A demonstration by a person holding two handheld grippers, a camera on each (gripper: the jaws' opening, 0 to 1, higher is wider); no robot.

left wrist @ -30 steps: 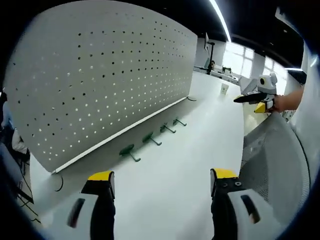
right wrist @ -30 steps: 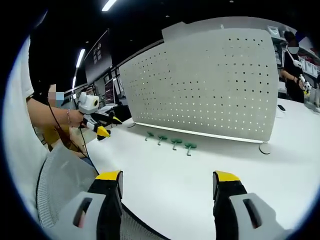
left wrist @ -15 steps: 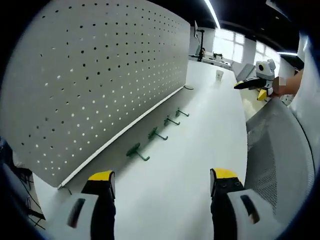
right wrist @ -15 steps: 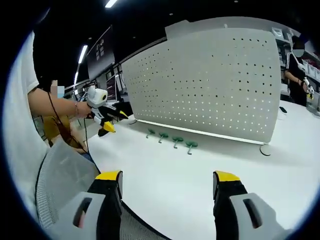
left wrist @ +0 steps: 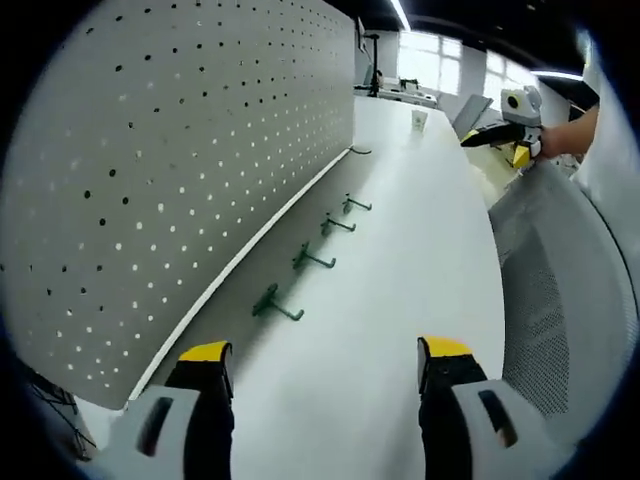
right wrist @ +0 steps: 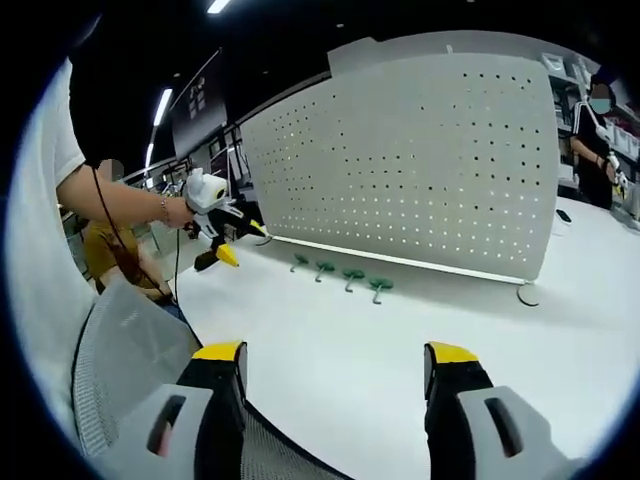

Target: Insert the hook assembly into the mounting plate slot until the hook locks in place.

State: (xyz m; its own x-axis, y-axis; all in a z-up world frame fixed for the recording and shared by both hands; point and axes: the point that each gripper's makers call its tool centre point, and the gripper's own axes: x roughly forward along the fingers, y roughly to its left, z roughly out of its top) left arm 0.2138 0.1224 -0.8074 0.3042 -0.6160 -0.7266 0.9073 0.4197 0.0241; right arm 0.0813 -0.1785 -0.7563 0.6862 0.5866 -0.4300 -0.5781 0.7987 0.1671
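White table (left wrist: pixel 420 260) — four green hooks (left wrist: pixel 275 303) beside pegboard (left wrist: pixel 180 150).

Four hooks (left wrist: pixel 277 303) are lying in a row on the table (left wrist: pixel 400 290), ahead of the left gripper (left wrist: pixel 322 362), along the foot of the pegboard (left wrist: pixel 170 150) standing behind them.

We are in a lab or workshop hall. A long white table (right wrist: pixel 400 340) carries a tall perforated pegboard panel (right wrist: pixel 420 170) standing upright. Strip lights (right wrist: pixel 160 105) run along a dark ceiling at 11 o'clock in the right gripper view, and another person (right wrist: pixel 592 140) works at 3 o'clock beside more tables.
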